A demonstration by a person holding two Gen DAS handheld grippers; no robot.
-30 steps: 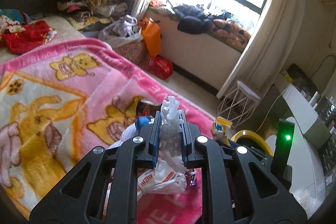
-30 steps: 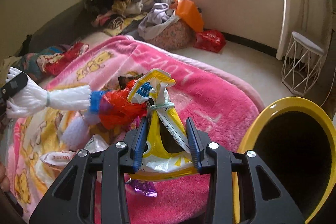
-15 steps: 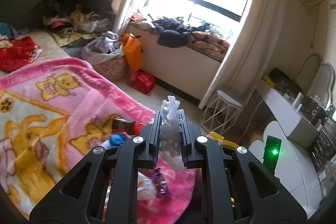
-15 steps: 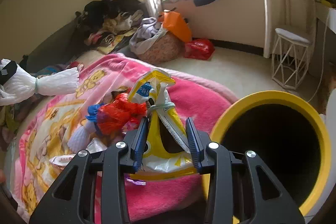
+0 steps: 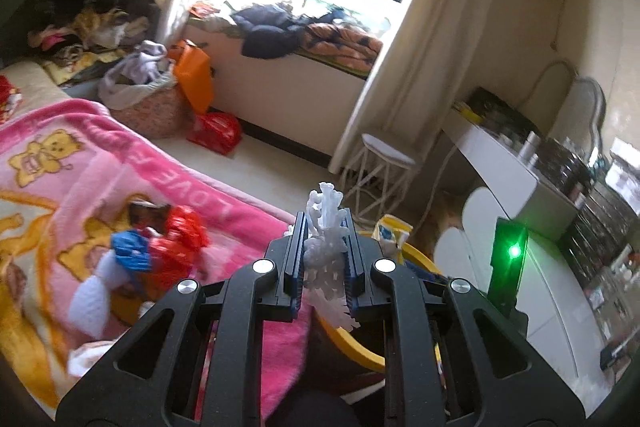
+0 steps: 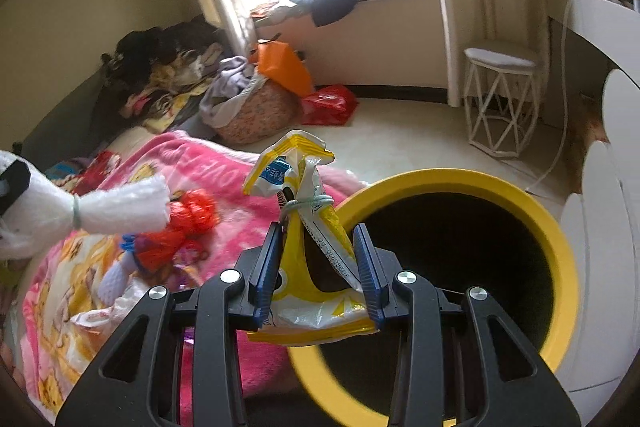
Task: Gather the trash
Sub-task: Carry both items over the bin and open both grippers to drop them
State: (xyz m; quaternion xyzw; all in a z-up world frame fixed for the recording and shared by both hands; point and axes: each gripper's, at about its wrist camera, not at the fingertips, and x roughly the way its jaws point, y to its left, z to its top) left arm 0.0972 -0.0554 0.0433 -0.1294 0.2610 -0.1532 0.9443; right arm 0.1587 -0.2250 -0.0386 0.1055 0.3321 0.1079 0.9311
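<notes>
**Right wrist view: wrapper held beside the bin**

The yellow wrapper [image 6: 316,255] sits clamped in the right gripper [image 6: 318,263] at the yellow bin's [image 6: 560,251] rim. The left gripper [image 5: 323,251] pinches white foam [image 5: 326,247] over the pink blanket [image 5: 168,179].

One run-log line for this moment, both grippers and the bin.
left gripper: shut on white foam wrap | right gripper: shut on yellow snack bag | yellow bin: beside bed, bag at its rim
</notes>
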